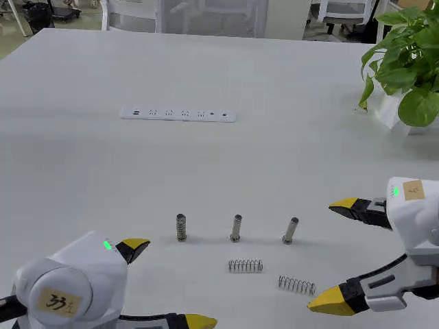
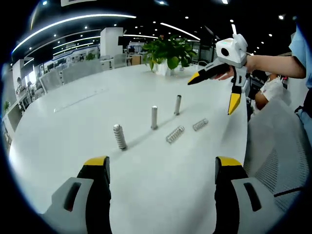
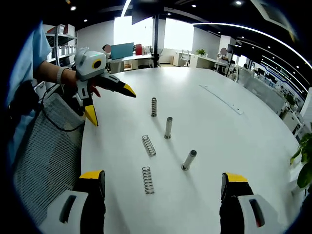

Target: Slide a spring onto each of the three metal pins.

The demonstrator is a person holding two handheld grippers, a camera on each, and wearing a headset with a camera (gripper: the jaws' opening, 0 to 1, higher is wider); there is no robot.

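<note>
White tabletop (image 1: 82, 151) is stretching away from us, with a power strip (image 1: 177, 114) toward eleven o'clock and a potted plant (image 1: 405, 68) at two o'clock. We are holding both tools spread wide, gripping nothing: the left gripper (image 1: 167, 283) at seven o'clock, the right gripper (image 1: 335, 252) at four o'clock.

Three pins are standing in a row. The left pin (image 1: 181, 217) is already wearing its fitted spring (image 1: 181, 226). The middle pin (image 1: 236, 228) and the right pin (image 1: 291, 230) are bare, and the right one is leaning. The middle spring (image 1: 245, 265) and the right spring (image 1: 297, 284) are lying loose just on the six o'clock side of the bare pins.

We are judging the leaning pin the weak point, since a spring pressed on off-axis would probably be tipping it over. A thin coil pinched too hard may be squirting out or rolling off. With jaws this wide, one tip reaching for a spring could be clipping a neighbouring pin.
</note>
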